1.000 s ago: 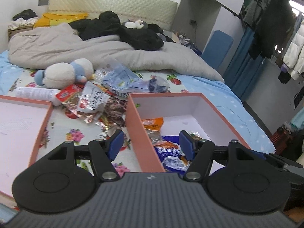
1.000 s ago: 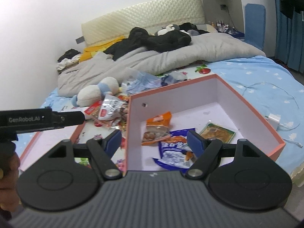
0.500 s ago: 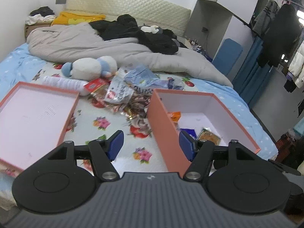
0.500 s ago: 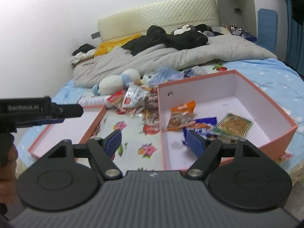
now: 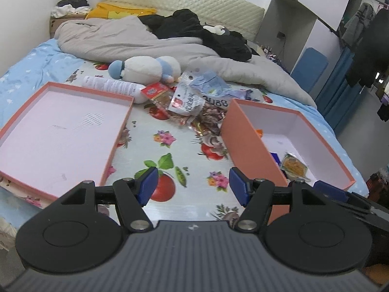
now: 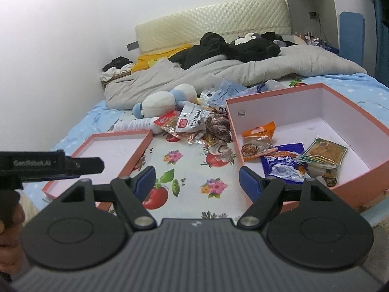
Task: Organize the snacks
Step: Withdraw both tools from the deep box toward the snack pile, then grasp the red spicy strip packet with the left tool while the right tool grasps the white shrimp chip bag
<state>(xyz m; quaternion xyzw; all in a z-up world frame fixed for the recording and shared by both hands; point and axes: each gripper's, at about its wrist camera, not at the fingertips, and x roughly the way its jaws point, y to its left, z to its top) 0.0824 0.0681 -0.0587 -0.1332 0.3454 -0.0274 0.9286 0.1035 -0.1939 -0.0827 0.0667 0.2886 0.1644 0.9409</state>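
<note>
Both tools empty: my left tool [image 5: 192,186] and right tool [image 6: 197,182] hang with jaws spread wide above the floral bedsheet [image 6: 192,168], gripping nothing. Snacks are split. Three or so packets already lie in the deep pink box [image 6: 352,112] on my right: an orange packet [image 6: 259,141], a blue packet [image 6: 283,163] and a green-yellow packet [image 6: 323,153], with something small under them I can't make out. The loose snack pile [image 6: 197,126] lies on the bed just beside that box's far-left corner, red, white and foil bags, near a plush toy [image 6: 167,99] and a white tube [image 6: 136,124]. The shallow pink lid [image 5: 58,131] on my left holds nothing. I'd call it partway: several bags left to move, lid not yet on.
</note>
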